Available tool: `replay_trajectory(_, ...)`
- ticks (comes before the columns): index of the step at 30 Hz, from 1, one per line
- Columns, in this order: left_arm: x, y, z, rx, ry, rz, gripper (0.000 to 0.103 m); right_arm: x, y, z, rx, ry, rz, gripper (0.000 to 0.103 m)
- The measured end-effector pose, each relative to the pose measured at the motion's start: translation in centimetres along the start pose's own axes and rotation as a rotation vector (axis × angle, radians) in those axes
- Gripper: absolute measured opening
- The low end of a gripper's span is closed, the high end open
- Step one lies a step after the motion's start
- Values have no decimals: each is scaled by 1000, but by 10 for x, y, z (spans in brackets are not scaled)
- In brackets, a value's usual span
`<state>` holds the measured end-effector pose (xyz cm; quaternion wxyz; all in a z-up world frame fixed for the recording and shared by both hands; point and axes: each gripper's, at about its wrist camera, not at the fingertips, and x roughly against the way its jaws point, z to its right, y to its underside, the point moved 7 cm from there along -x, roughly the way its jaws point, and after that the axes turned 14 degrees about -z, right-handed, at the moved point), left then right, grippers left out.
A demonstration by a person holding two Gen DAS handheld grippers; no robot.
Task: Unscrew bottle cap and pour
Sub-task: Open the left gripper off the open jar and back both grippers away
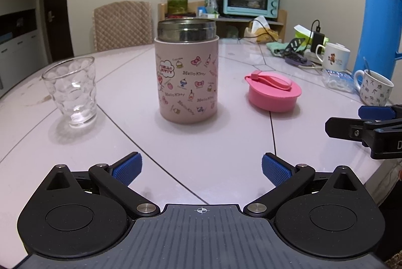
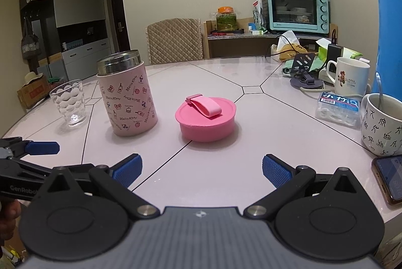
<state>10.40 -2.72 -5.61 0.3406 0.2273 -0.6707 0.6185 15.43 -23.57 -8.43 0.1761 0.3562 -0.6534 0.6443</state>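
On the pale pink tiled bench (image 1: 226,143), the pink printed steel-rimmed bottle (image 1: 188,73) stood uncapped between its pink strap-handled cap (image 1: 273,93) and the empty dimpled glass (image 1: 71,90), pouring undone, while both the left hand-held gripper (image 1: 201,168) and right hand-held gripper (image 2: 201,168) hung apart, holding nothing.

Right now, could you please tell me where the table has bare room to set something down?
Bare patches: the near strip between both grippers and the pink flask, and the far middle behind the pink cap toward the chair. Between glass and flask there is a narrower gap. The right edge is crowded: mugs, phone, blue thermos.
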Motion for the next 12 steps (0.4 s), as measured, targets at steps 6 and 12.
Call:
replay_trajectory(6,0,0,1,0,2,0,103,-1,0,0,0,-1,-2,103)
replay_trajectory(12,2,-1,3,-16,-8,26,103,-3,-1,0,0,-4,-2,103)
